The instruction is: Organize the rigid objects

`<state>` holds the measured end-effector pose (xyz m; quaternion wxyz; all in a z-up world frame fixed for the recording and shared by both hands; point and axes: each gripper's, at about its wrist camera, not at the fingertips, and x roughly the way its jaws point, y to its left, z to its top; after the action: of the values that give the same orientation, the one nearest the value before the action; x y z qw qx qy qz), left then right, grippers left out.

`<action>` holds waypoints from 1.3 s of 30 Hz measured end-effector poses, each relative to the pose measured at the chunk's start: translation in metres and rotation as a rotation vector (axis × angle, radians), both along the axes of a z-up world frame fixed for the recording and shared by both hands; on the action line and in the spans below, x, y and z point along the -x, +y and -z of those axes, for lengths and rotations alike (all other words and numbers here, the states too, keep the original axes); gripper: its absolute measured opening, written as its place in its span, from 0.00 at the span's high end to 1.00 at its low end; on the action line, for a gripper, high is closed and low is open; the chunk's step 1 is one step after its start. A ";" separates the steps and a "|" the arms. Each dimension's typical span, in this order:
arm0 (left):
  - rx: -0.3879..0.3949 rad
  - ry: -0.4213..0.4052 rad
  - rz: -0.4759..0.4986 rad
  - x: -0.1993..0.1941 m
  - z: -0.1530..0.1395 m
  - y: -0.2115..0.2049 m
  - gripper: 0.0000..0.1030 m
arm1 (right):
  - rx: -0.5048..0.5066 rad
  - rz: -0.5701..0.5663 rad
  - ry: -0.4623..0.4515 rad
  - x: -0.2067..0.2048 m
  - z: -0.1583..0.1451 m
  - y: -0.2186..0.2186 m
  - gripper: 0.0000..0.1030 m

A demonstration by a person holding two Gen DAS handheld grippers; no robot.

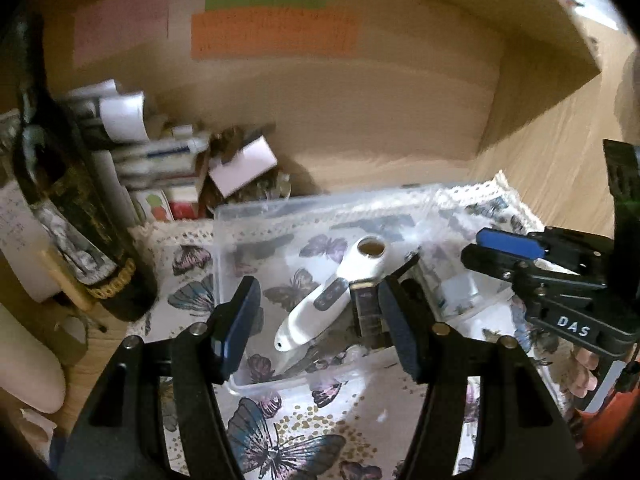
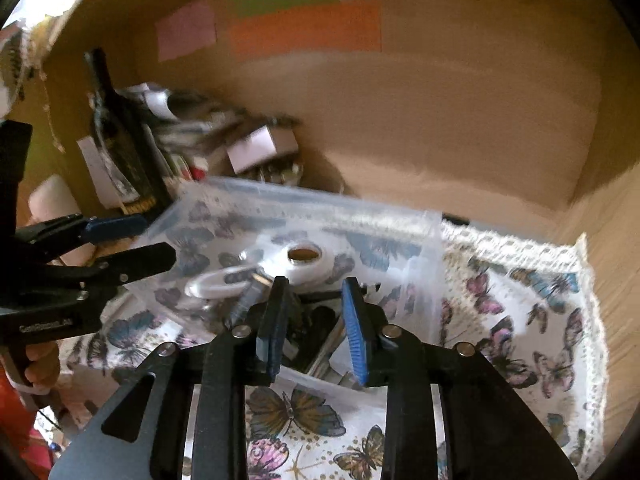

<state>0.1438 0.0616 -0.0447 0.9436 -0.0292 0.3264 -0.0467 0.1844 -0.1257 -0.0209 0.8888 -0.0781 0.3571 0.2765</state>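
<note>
A clear plastic box (image 1: 224, 216) stands on a butterfly-print cloth. Inside it lies a white handheld device (image 1: 320, 300) with a round hole in its head, and a dark block with a gold band (image 1: 366, 312) beside it. My left gripper (image 1: 320, 284) hangs open over the box, its fingers either side of the device without touching it. From the right wrist view, the same box (image 2: 434, 240) holds the white device (image 2: 304, 260), a white oval ring (image 2: 216, 284) and dark and metal pieces. My right gripper (image 2: 315, 284) is over these with its jaws slightly apart, open and holding nothing.
A dark bottle (image 1: 80, 220) and a heap of cartons and papers (image 1: 160, 152) crowd the back left. A tan wall with coloured paper notes (image 1: 272, 32) closes the back. The lace-edged cloth (image 2: 520, 320) stretches to the right. A hand (image 1: 584, 368) holds the right gripper.
</note>
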 end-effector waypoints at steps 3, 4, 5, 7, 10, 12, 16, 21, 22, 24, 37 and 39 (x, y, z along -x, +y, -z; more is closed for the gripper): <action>-0.007 -0.059 0.004 0.015 -0.017 -0.003 0.40 | -0.036 -0.001 -0.074 0.019 -0.023 -0.008 0.61; -0.008 -0.078 0.005 0.021 -0.022 -0.006 0.40 | -0.045 0.000 -0.094 0.024 -0.029 -0.010 0.56; -0.010 -0.101 0.007 0.028 -0.027 -0.010 0.40 | -0.052 0.002 -0.116 0.031 -0.035 -0.013 0.52; -0.007 -0.145 0.015 0.042 -0.038 -0.017 0.35 | -0.065 0.004 -0.165 0.046 -0.047 -0.018 0.45; -0.005 -0.207 0.018 0.061 -0.049 -0.028 0.27 | -0.092 0.012 -0.222 0.065 -0.060 -0.025 0.32; -0.008 -0.235 0.019 0.071 -0.053 -0.033 0.21 | -0.113 0.028 -0.258 0.078 -0.066 -0.030 0.27; -0.005 -0.279 0.013 0.091 -0.059 -0.041 0.11 | -0.137 0.038 -0.285 0.093 -0.073 -0.038 0.20; 0.003 -0.313 0.001 0.109 -0.062 -0.045 0.07 | -0.160 0.053 -0.302 0.106 -0.074 -0.045 0.17; 0.007 -0.315 0.002 0.113 -0.063 -0.044 0.07 | -0.167 0.051 -0.301 0.108 -0.074 -0.045 0.17; 0.004 -0.317 0.000 0.116 -0.064 -0.045 0.07 | -0.169 0.047 -0.303 0.113 -0.074 -0.045 0.17; -0.001 -0.332 -0.001 0.127 -0.065 -0.049 0.07 | -0.176 0.051 -0.297 0.121 -0.073 -0.046 0.16; 0.000 -0.335 -0.001 0.128 -0.065 -0.050 0.07 | -0.178 0.053 -0.296 0.121 -0.073 -0.046 0.16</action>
<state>0.0162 0.0114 0.0205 0.9849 -0.0213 0.1645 -0.0503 0.0630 -0.1718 0.0523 0.9420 -0.0294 0.1982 0.2691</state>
